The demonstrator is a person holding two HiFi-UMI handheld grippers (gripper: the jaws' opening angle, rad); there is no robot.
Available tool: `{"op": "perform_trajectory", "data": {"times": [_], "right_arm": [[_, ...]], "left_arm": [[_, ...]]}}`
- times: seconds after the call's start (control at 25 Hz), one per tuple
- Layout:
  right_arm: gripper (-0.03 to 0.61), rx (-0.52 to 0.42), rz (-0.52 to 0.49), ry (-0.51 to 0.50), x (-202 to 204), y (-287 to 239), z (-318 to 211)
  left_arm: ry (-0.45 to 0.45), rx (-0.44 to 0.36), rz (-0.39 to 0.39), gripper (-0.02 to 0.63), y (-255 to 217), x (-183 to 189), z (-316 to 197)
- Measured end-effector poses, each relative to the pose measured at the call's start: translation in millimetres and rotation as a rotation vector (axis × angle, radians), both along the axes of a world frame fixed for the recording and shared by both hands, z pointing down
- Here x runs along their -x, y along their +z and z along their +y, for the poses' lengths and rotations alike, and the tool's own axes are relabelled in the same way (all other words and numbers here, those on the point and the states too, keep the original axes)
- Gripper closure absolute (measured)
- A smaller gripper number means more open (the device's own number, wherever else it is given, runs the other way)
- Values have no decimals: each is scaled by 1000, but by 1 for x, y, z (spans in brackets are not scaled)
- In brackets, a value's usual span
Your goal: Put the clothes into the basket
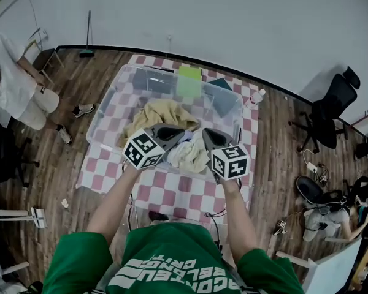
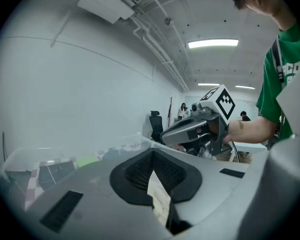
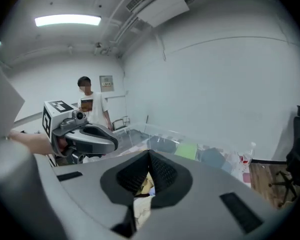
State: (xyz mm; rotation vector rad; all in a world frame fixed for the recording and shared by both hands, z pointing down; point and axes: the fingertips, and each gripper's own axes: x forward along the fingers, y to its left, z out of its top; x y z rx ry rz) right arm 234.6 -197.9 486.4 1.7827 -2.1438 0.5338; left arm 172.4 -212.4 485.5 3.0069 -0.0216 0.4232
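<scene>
A clear plastic basket [image 1: 108,110] stands on the checked table. A tan-yellow garment [image 1: 161,114] lies in it. Both grippers are held up side by side over the basket's near side. My left gripper [image 1: 185,129] is shut, with a strip of cream garment [image 2: 159,198] pinched between its pads. My right gripper [image 1: 204,131] is shut on the same cream garment [image 3: 141,206], which bunches under and between the two [image 1: 190,154]. The left gripper view shows the right gripper [image 2: 192,129] alongside. In the right gripper view the left gripper [image 3: 85,138] appears beside the basket [image 3: 165,135].
A green item [image 1: 189,82] and dark blue items [image 1: 224,100] sit at the basket's far end. A bottle [image 1: 256,96] stands on the checked cloth [image 1: 172,193] at its right. A person in white [image 1: 15,84] sits far left; office chairs [image 1: 328,107] stand right.
</scene>
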Motion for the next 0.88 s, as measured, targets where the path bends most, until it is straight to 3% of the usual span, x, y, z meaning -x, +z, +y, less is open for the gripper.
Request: {"op": "perform_trajectory", "data": {"times": [0.16,0.36,0.64,0.88], "right_arm": [[571,-70,1,-25,19,-20,26],[571,-122,3,-52,44,-36,62],[571,-131,-22,-92,64,-31,103],[571,-163,-33,-148,65,-34,120]], "left_arm": [[-44,7,84,611,-24,20,23],[-108,9,131,612,-35,50,47],[-184,58,148,612,-25,84,74],[-243,37,144,612,-27,90,92]]}}
